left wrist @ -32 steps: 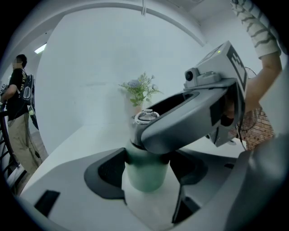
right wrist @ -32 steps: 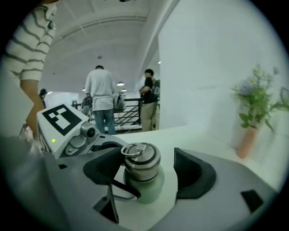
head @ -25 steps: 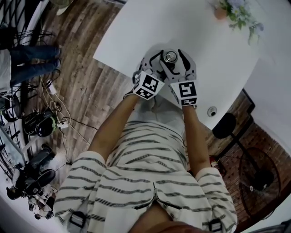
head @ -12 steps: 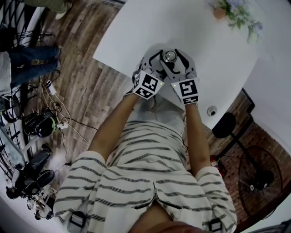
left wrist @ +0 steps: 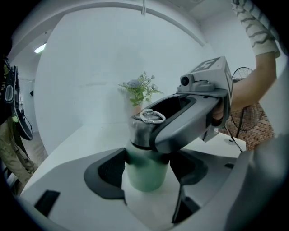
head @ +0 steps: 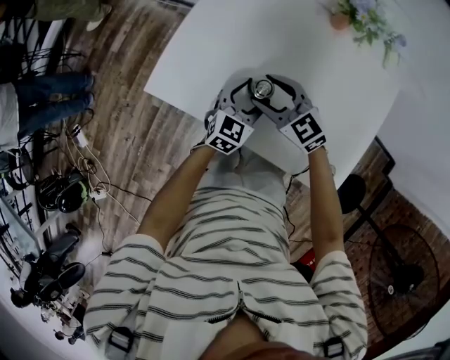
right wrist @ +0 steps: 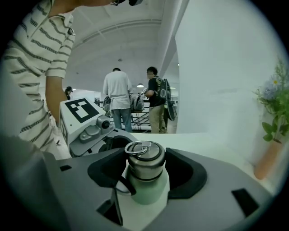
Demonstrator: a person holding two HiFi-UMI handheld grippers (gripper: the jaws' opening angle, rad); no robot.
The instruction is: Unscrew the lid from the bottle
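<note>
At the far left of the head view a wood floor (head: 133, 140) carries loose cables (head: 91, 176), and a bystander's legs (head: 53, 98) stand there. Next comes the white table (head: 211, 42), with the person in a striped shirt (head: 232, 274) reaching both arms over its near edge. The left claw (left wrist: 145, 178) is closed on the bottle (left wrist: 145, 169): its dark pads (left wrist: 106, 173) press the pale green body from both sides, low down, under the metal top. Its marker cube (head: 228, 131) faces up by the table's edge. The bottle stands upright on the table near that edge, between the two claws, which meet around it. The lid (right wrist: 144, 163) is a steel cap on the bottle's neck, with a wire ring (right wrist: 137, 147) lying flat on top and a thin dark loop hanging at its left side. The right claw (right wrist: 145, 173) comes in from the right, above the left one; its jaws have just been closing, and now its pads (right wrist: 187, 173) grip the lid from both sides. Its cube (head: 306, 131) is tilted outward to the right. Behind the bottle in the right gripper view, two people (right wrist: 116, 97) stand well back by a railing. At the far right corner of the table stands a small plant (head: 367, 20) in a pot, well apart from the bottle.
</note>
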